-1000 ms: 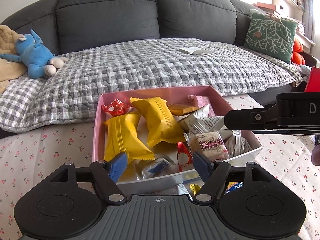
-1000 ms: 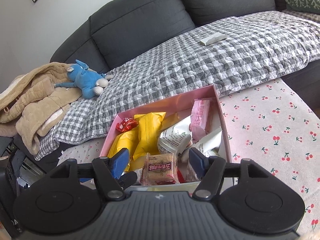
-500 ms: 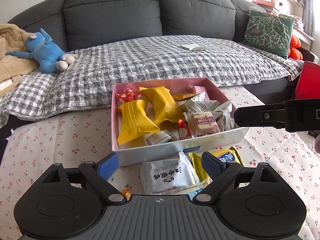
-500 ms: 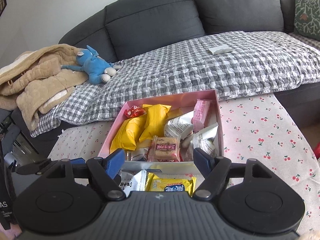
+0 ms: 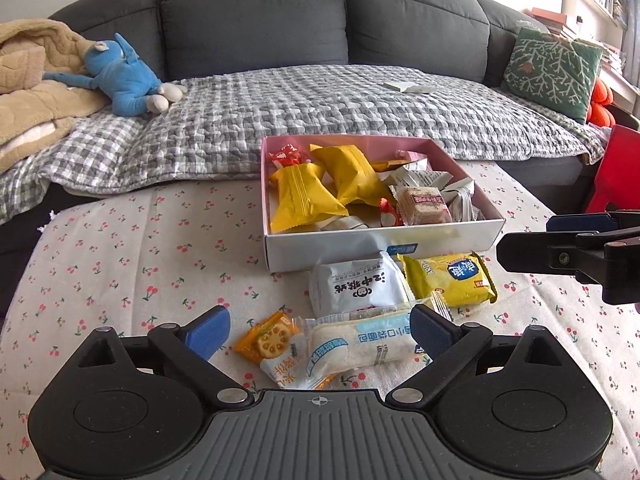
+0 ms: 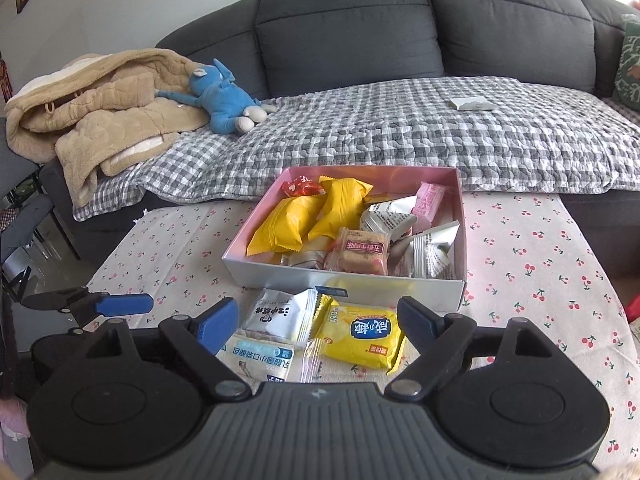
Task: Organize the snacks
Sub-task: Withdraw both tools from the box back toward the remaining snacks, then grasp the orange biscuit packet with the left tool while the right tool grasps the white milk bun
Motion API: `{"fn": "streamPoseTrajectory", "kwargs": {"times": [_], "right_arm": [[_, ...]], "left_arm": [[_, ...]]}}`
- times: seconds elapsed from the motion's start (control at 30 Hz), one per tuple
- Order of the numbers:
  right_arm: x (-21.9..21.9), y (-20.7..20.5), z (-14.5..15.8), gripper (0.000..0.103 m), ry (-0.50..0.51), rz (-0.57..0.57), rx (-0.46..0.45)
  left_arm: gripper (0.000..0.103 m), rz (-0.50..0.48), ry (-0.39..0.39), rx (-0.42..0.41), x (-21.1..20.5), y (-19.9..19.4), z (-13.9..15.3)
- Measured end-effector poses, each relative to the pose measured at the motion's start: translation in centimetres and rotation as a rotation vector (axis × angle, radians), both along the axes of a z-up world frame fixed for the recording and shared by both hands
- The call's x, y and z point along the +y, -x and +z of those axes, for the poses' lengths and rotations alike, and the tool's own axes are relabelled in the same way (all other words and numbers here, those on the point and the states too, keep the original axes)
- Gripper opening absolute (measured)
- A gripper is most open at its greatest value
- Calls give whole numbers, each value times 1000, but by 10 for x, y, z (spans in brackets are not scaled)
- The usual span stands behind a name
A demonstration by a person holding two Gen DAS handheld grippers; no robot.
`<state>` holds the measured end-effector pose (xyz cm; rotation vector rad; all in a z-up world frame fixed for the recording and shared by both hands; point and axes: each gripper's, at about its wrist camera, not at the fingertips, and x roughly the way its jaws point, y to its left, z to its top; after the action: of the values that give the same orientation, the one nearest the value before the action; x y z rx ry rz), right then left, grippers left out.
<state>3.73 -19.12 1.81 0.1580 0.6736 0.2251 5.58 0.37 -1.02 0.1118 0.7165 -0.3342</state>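
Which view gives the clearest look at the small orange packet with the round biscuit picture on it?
The left wrist view. The orange packet lies in plain sight on the tablecloth, beside the long white bread packet, nothing covering its picture. In the right wrist view it does not show; the gripper body seems to hide that spot.

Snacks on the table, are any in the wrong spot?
Yes. Most snacks sit inside the pink box, but a few lie loose in front of it: a yellow packet, a white packet and a long bread packet.
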Motion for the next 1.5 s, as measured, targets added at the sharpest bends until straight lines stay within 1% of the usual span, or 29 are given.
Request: {"fn": "streamPoseTrajectory", "kwargs": {"times": [0.07,0.23,0.37,0.6,0.7,0.87,1.0,1.13,1.23,1.3,1.33,1.4,1.47,1.5], "right_arm": [[2,4,-3,89,11,4,-7],[8,10,-11,92,31,13,-8],[13,16,-18,93,86,32,-6],[13,24,-31,95,134,41,13],[12,27,-36,95,153,42,19],[12,25,-44,95,167,39,48],[17,21,-49,95,192,53,49],[23,17,-51,94,201,97,32],[31,12,-52,90,218,162,12],[35,8,-53,80,216,200,6],[37,6,-53,77,211,217,5],[41,2,-54,64,206,257,-1],[44,-1,-55,55,200,278,-5],[45,-3,-56,53,188,288,-1]], "left_arm": [[100,4,-2,-2,3,3,-4],[100,21,7,34,7,9,-15],[100,19,-25,28,9,14,-23],[100,59,-43,50,22,15,-37],[100,72,-56,45,26,15,-41],[100,80,-91,26,30,8,-50],[99,82,-118,29,32,-2,-59],[99,74,-89,50,31,-10,-64],[99,46,-86,46,25,-12,-64],[99,32,-90,45,20,-14,-65],[99,30,-91,43,18,-15,-66],[99,33,-88,37,16,-17,-65],[99,36,-77,44,17,-20,-65],[99,39,-71,49,18,-22,-65]]}}
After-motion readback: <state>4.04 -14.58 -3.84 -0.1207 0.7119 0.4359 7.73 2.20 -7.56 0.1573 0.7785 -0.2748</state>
